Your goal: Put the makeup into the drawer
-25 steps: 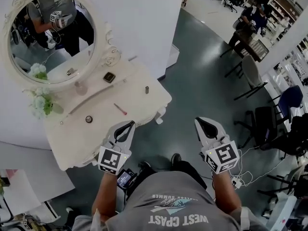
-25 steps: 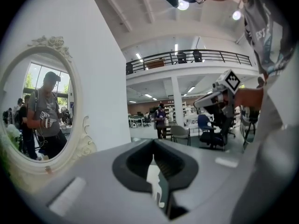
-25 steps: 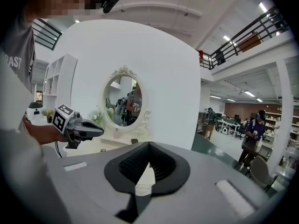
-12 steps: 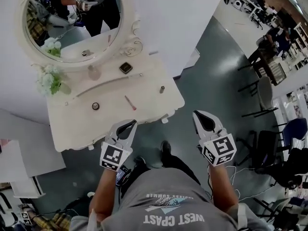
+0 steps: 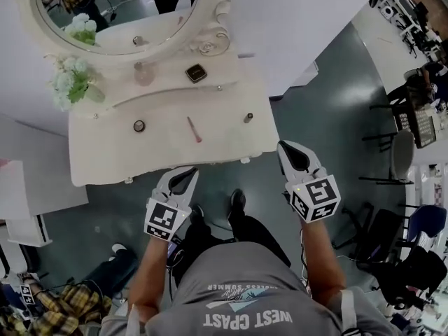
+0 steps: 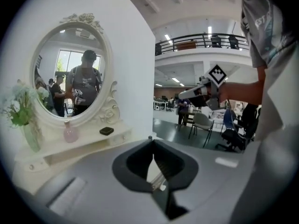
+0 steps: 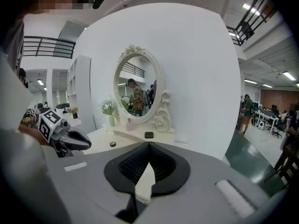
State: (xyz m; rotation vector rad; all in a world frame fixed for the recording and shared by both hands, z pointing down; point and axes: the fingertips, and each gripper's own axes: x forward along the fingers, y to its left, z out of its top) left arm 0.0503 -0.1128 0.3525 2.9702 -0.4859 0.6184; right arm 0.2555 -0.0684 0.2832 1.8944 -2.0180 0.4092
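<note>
A white table [image 5: 105, 163] with an oval mirror [image 5: 126, 9] stood against a white wall [image 5: 301, 19] on a glossy dark grey floor [image 5: 329, 117]; chairs [image 5: 400, 152] stood well apart at the right, under ceiling strip lights [image 6: 167, 37].

Pink makeup stick [image 5: 194, 129] flat on vanity [image 5: 105, 156]

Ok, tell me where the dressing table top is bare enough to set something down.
The widest bare patch is the front left corner of the table top, left of the small round pot. Smaller gaps lie between pot and pink pencil, and between pencil and small dark tube. The back shelf is crowded: flowers, pink bottle, dark compact.
</note>
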